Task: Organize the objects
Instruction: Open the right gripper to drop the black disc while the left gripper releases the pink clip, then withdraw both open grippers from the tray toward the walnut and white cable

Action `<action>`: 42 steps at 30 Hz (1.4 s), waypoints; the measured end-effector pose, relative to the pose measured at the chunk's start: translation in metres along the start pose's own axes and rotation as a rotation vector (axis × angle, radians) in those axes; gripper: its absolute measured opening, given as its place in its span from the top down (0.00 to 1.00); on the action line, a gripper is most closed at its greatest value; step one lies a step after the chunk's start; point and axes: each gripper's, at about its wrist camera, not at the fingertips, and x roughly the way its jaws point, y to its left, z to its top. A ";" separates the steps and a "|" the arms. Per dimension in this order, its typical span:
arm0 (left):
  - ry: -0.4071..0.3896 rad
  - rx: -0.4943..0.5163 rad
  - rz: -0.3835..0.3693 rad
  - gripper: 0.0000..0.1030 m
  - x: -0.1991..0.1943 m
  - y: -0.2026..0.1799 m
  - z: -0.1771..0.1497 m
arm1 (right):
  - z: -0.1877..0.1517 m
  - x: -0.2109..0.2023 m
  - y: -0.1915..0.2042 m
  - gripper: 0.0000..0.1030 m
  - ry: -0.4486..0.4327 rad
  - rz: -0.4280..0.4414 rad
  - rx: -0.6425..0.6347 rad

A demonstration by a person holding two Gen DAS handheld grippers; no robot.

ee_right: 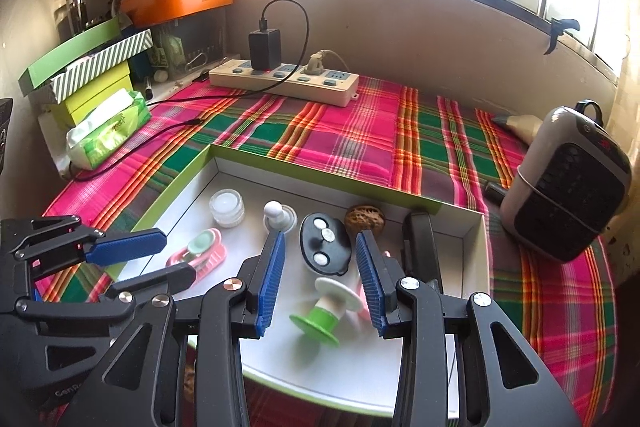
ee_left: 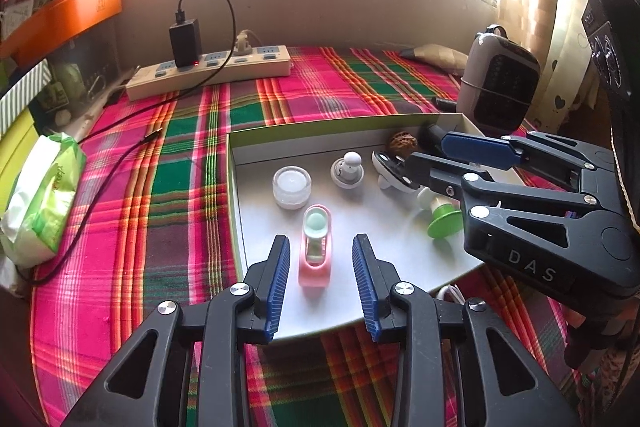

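Left wrist view looks down on the left gripper (ee_left: 321,281), its blue pads spread to either side of a pink clip-like gadget (ee_left: 316,251) with a mint-green disc. That gadget lies flat on the floor of the shallow white tray (ee_left: 400,267), close to the tray's left wall and near edge; the pads stand clear of it on both sides, so nothing is gripped.

Over on the right wrist view, the right gripper (ee_right: 320,281) hangs jaws apart and empty above the green-and-white spool (ee_right: 324,311), which lies tipped on its side near the tray's near edge. Just past it sits the black oval piece with three silver buttons (ee_right: 325,246), then the walnut (ee_right: 365,219) by the far wall.

Also in the tray: a small clear jar (ee_left: 292,186) towards the far-left corner, a white knob on a round base (ee_left: 347,169) beside it, and a black oblong item (ee_right: 420,251) along the right wall.

My read: both pieces look placed. To finish this well, each gripper should lift straight up, pads kept wide, so neither nudges the pink gadget nor sets that spool rolling. The two grippers sit near each other over the tray, so drawing them out one at a time seems wiser.
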 end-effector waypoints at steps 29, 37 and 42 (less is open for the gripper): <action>-0.031 -0.048 -0.066 0.70 -0.044 -0.007 -0.041 | -0.069 -0.049 0.010 0.63 0.025 0.196 0.057; -0.021 -0.060 -0.078 0.70 -0.045 -0.006 -0.047 | -0.075 -0.038 0.018 0.63 0.061 0.255 0.053; -0.015 -0.059 -0.083 0.70 -0.045 -0.007 -0.048 | -0.077 -0.036 0.019 0.63 0.065 0.273 0.066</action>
